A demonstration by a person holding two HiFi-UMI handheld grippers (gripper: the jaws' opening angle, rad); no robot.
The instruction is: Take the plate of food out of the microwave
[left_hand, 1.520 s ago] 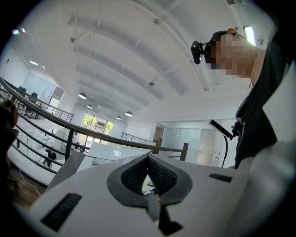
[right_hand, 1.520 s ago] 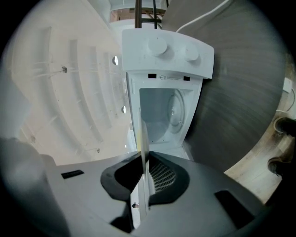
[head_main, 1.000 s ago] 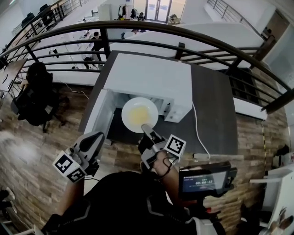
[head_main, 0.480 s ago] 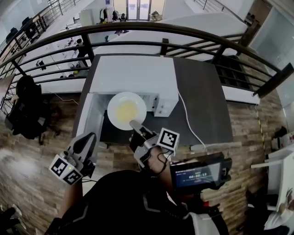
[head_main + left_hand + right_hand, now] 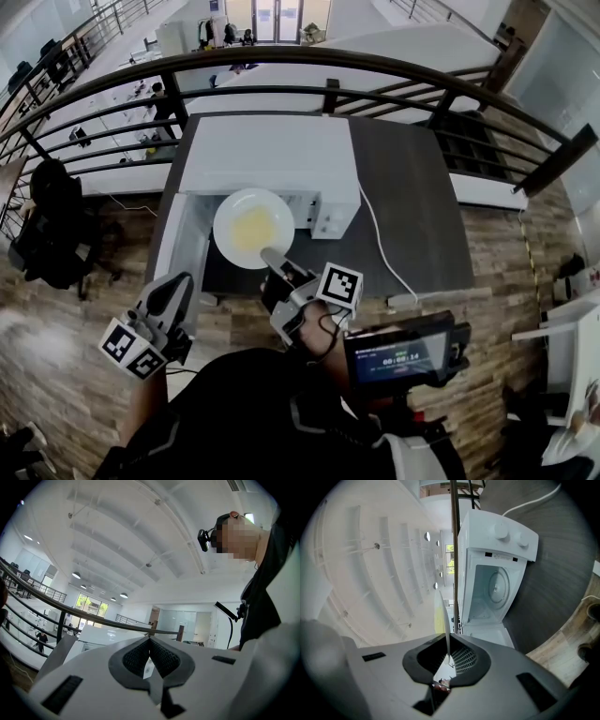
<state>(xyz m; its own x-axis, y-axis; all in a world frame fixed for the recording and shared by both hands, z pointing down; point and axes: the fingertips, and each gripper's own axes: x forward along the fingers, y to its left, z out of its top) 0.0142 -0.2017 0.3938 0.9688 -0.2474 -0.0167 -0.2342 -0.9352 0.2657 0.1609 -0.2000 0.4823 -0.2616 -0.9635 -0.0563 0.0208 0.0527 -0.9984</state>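
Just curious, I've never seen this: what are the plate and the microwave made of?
Plate: likely glazed ceramic or melamine; white, smooth, with a thin rim. Microwave: white painted metal or plastic casing, smooth and evenly matte; the look leaves it open.

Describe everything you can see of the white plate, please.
The plate is round, white and glossy, like ceramic, with flat yellow food in its middle. It hangs about level outside the open microwave, just before its mouth, above the dark table. Only the right tool touches it, shut on the near rim; its jaws have just closed a little further. The right gripper view shows it edge on, a thin white line.
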